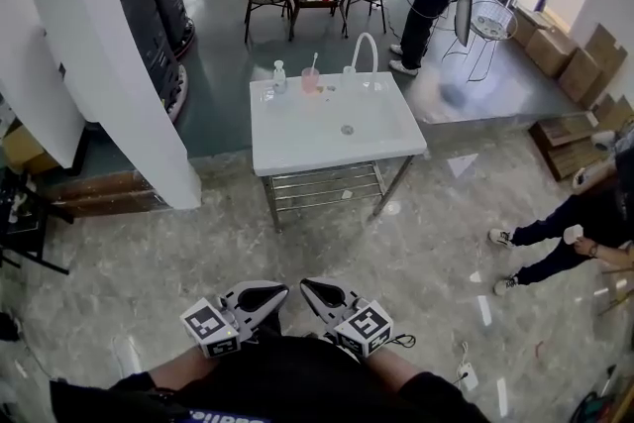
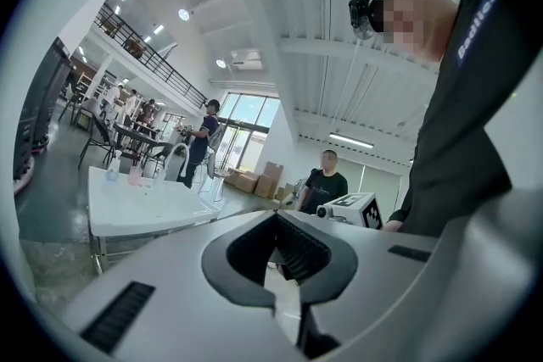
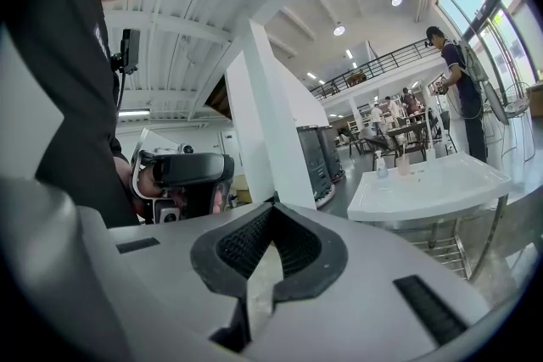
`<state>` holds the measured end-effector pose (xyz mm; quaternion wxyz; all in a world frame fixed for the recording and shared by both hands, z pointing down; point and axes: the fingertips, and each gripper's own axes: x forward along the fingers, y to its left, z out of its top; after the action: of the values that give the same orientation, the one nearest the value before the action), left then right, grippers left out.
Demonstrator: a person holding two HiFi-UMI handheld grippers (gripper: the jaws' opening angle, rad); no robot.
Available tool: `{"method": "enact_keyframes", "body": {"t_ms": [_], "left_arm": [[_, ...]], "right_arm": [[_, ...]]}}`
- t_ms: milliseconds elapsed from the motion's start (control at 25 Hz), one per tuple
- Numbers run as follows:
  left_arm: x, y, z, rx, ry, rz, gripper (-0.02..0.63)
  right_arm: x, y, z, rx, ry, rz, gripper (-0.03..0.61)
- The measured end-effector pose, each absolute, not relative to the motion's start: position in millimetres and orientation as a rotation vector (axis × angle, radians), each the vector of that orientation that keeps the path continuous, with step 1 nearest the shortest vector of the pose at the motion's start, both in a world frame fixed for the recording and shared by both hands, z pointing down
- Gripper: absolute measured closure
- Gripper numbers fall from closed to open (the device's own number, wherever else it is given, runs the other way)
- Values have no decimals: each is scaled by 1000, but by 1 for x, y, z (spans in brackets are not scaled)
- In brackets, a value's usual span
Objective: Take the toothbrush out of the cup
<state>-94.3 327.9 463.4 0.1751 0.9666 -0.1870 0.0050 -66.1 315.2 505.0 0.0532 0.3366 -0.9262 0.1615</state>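
- I held the left hand-held gripper (image 1: 273, 293) and right hand-held gripper (image 1: 315, 289) pinched together, empty, against my body, evidently awaiting approach.
- The toothbrush (image 1: 314, 62) stood in the cup (image 1: 311, 82) at the desk's (image 1: 297, 142) far edge, well apart.

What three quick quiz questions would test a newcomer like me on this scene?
1. True or false: the toothbrush lies outside the pink cup.
2. Multiple choice: on the white sink, the cup stands A) beside the clear bottle, B) over the drain, C) at the front edge.
3. Are the left gripper and right gripper open or shut?
Key: 1 false, the toothbrush stands in the cup; 2 A; 3 both shut, empty.
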Motion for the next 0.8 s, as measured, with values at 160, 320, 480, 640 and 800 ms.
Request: {"method": "enact_keyframes", "body": {"t_ms": [160,320,480,640,800], "left_arm": [[-92,309,465,2737,-500,-23,604],[-94,280,460,2760,-470,-48,604],[-101,248,464,2763,-432,-47,604],[-109,214,457,2784,-409,-31,604],[-118,175,452,2804,-386,-49,604]], "right_arm": [[-65,300,508,1040,-2798,493,568],[-67,275,508,1077,-2780,496,568],[-77,246,510,1102,-2769,501,568],[-89,216,511,1114,-2752,521,568],[-101,183,515,1131,-2733,521,568]]}}
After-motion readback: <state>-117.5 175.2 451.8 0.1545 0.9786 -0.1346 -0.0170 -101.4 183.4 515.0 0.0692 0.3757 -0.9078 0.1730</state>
